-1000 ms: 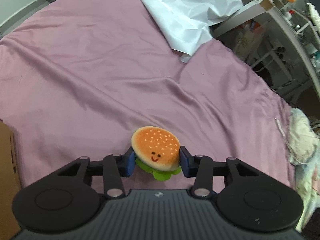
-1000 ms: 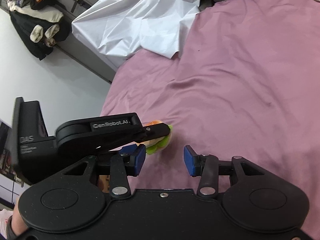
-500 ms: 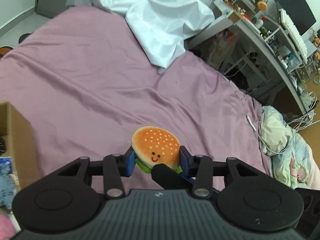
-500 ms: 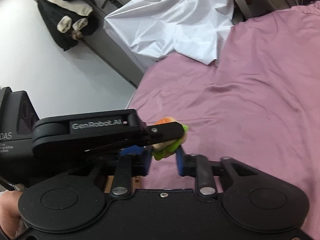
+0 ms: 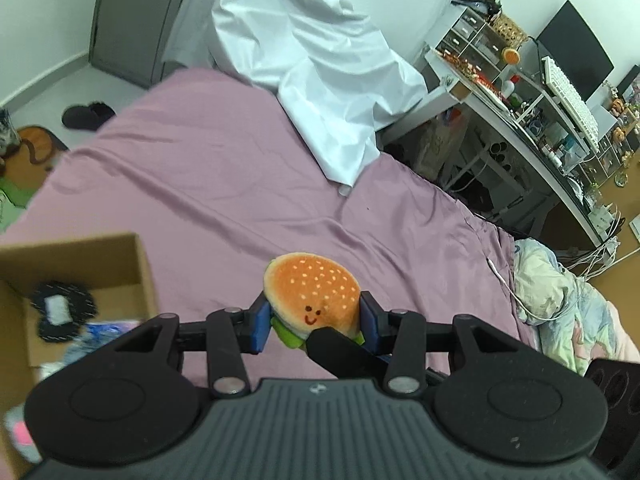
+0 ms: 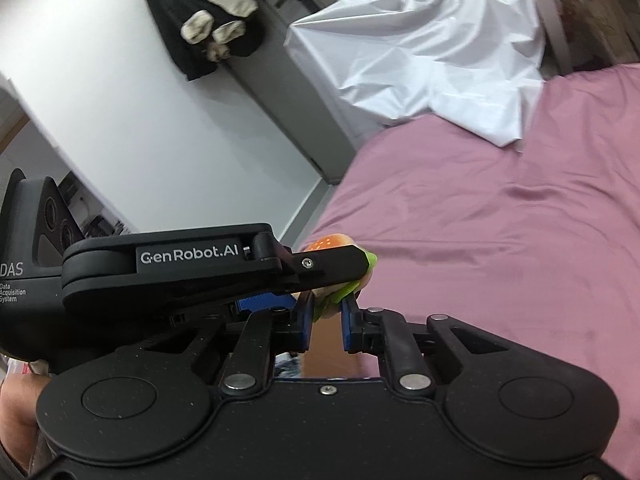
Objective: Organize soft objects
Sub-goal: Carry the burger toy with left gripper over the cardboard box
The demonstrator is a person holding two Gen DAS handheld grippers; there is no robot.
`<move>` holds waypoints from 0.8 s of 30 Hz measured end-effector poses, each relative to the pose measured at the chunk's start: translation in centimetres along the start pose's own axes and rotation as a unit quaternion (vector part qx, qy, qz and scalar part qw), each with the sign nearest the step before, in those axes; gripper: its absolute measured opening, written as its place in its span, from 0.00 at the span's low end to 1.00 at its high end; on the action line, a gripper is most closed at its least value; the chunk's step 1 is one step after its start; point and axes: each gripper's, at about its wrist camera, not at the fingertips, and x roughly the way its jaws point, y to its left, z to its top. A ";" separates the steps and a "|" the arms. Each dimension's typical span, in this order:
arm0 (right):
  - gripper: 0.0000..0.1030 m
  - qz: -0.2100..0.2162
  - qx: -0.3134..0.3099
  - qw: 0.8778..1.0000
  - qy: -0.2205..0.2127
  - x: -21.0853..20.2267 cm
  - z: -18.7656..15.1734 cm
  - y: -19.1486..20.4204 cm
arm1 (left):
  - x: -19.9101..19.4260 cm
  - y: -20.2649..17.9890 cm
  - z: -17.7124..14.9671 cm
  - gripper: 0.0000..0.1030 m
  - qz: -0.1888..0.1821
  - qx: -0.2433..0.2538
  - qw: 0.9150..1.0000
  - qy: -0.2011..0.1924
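Note:
A small burger plush (image 5: 312,292) with an orange bun, a smiling face and a green lettuce edge hangs above the pink bed sheet (image 5: 240,200). My left gripper (image 5: 314,320) is shut on it, its blue pads pressing both sides. In the right wrist view the left gripper's black body (image 6: 200,268) crosses in front, and the plush (image 6: 344,292) sticks out beyond it. My right gripper (image 6: 325,316) is closing, and its blue pads pinch the plush's lower edge. One right finger (image 5: 340,354) shows under the plush in the left wrist view.
An open cardboard box (image 5: 132,264) stands at the lower left beside the bed, with soft items (image 5: 60,308) inside. A white sheet (image 5: 320,80) drapes over the bed's far end. A cluttered desk (image 5: 520,120) and a bundled blanket (image 5: 560,300) lie to the right.
Both grippers have risen with the plush and swung left, bringing the cardboard box into view. The right gripper's jaws have closed from wide apart onto the plush's lower edge.

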 end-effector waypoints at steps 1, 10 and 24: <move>0.13 0.004 -0.005 1.000 0.001 0.1 0.0 0.5 | -0.5 0.2 0.0 0.43 0.001 0.001 1.000 -0.002; 0.13 0.040 -0.040 0.998 0.019 1.3 -1.2 4.7 | -4.9 4.4 0.1 0.45 0.002 -0.002 1.000 -0.021; 0.13 0.052 -0.083 0.993 0.060 5.2 -2.7 9.2 | -7.8 10.5 -0.4 0.45 0.014 -0.044 0.998 -0.037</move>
